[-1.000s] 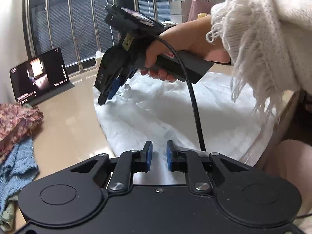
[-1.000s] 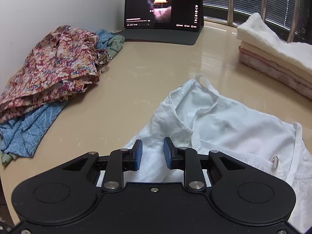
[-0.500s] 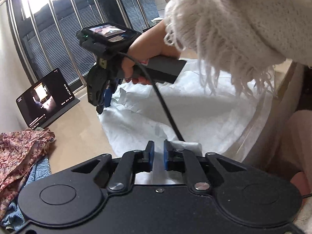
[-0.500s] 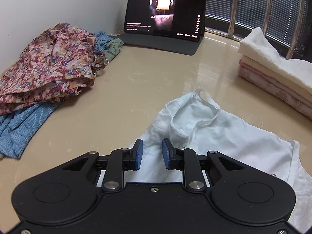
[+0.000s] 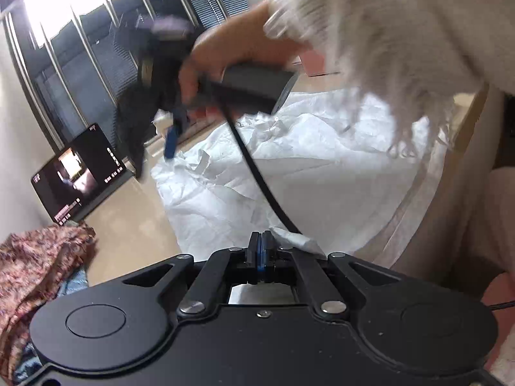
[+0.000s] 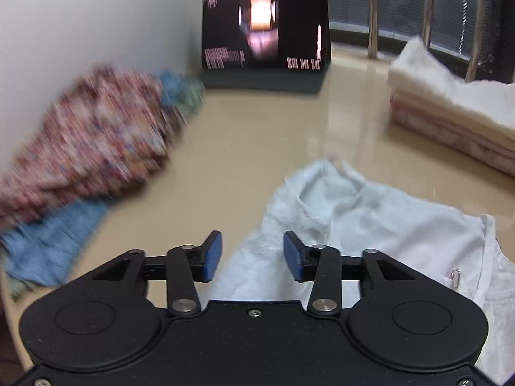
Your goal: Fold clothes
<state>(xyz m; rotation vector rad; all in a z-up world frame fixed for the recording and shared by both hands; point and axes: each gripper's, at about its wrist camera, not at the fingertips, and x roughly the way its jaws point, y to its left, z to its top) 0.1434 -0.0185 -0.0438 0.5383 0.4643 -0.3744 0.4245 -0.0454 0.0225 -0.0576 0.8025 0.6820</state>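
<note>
Now the big beige desk by the barred window carries it all. Spread along its near edge lies the white top, crumpled, ready for folding. Folded clothes sit stacked at the far right edge. Left gripper is clamped tight, maybe on white cloth. Right gripper gapes wide over the top.

Matt black plastic body on left gripper, with bright metal pivot screws and blue pads, possibly rubber. Same finish on right gripper. Thin white woven cloth garment, creased, slightly rough in texture. Glossy smooth beige tabletop, reflective. Fuzzy cream knit sleeve, fringed. Soft folded cream and pink cloth stack. Floral printed cloth, blurred.
</note>
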